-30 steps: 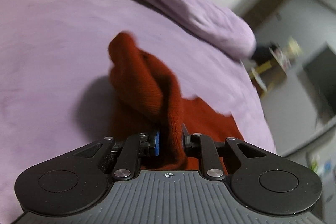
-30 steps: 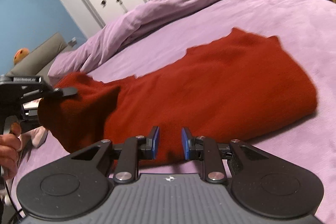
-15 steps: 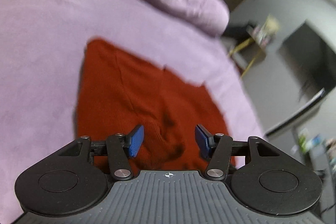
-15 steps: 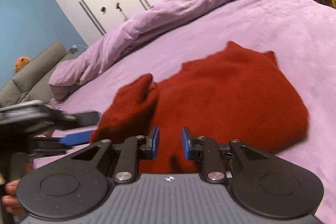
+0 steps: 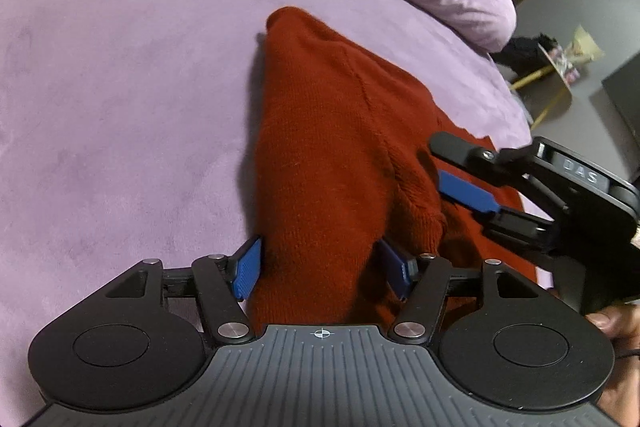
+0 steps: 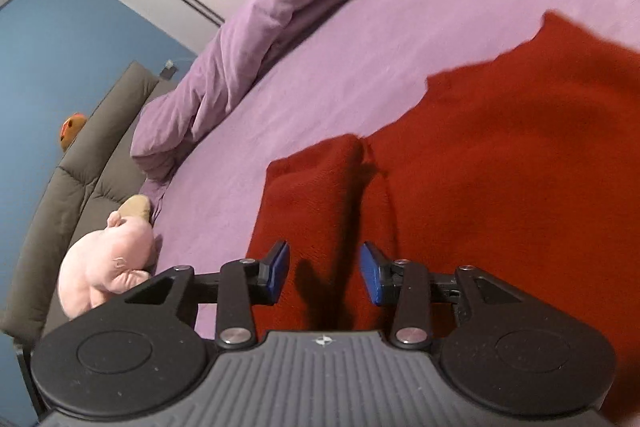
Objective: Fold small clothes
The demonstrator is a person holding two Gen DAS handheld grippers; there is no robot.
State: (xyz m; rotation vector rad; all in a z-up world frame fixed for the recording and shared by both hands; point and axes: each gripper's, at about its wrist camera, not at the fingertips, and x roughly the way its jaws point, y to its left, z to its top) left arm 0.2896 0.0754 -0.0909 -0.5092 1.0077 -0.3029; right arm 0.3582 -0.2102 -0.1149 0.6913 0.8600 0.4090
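Both grippers spread: left (image 5: 320, 269) straddles sweater (image 5: 332, 155) at lower centre; right (image 6: 324, 273) empty. Pinch the folded edge squarely, then lay flat.

I see the sweater (image 5: 332, 155) lying on the bed (image 5: 120, 87), with the rolled duvet (image 6: 256, 27) behind it. My left gripper (image 5: 320, 267) sits over its near edge, the right gripper (image 5: 460, 183) to its right, and a plush toy (image 6: 108, 263) lies beside the bed on the couch (image 6: 80, 163).
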